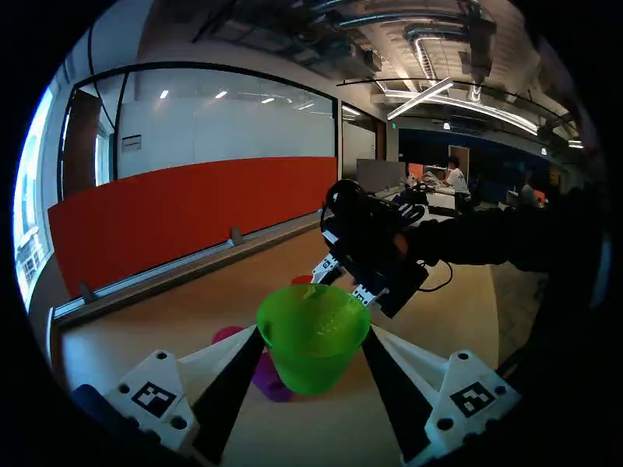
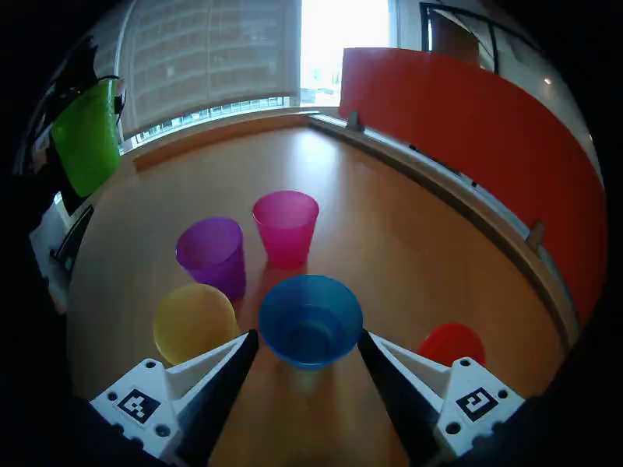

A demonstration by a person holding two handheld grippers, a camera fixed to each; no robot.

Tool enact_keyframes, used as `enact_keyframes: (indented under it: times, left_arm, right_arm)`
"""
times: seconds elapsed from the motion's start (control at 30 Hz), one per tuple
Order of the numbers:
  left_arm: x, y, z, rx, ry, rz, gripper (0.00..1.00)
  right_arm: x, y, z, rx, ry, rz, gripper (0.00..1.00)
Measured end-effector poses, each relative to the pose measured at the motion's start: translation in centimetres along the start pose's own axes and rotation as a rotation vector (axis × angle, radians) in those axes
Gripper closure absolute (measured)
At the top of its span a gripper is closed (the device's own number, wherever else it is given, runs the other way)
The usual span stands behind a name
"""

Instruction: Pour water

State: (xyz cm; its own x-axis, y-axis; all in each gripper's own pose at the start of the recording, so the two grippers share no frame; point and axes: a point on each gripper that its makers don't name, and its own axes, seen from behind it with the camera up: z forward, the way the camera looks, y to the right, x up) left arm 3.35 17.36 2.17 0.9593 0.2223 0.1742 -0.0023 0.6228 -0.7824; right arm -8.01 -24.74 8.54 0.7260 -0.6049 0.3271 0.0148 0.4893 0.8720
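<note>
Two grasps — left fingers (image 1: 234,373) clamping green cup (image 1: 313,346), right fingers (image 2: 222,381) clamping blue cup (image 2: 310,321).

Left gripper view level over table (image 1: 195,303), right gripper view downward, green cup (image 1: 311,346) shared

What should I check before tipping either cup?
1. Left gripper shut on green cup: ok.
2. Right gripper shut on blue cup: ok, both fingers touch its sides.
3. Water in either cup: cannot tell.
4. Green cup lined up over blue cup: not ok; in the right gripper view it sits far off to the upper left.
5. Room around blue cup: not ok; yellow cup and purple cup stand close by.
</note>
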Motion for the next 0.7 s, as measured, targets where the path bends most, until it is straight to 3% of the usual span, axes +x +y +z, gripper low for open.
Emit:
enact_keyframes:
  times: [0.7]
  left_arm:
    - [-0.6, -0.3, 0.2, -0.005, -0.002, -0.007, 0.14]
  right_arm:
    - [0.5, 0.1, 1.8, -0.015, 0.0, -0.015, 0.01]
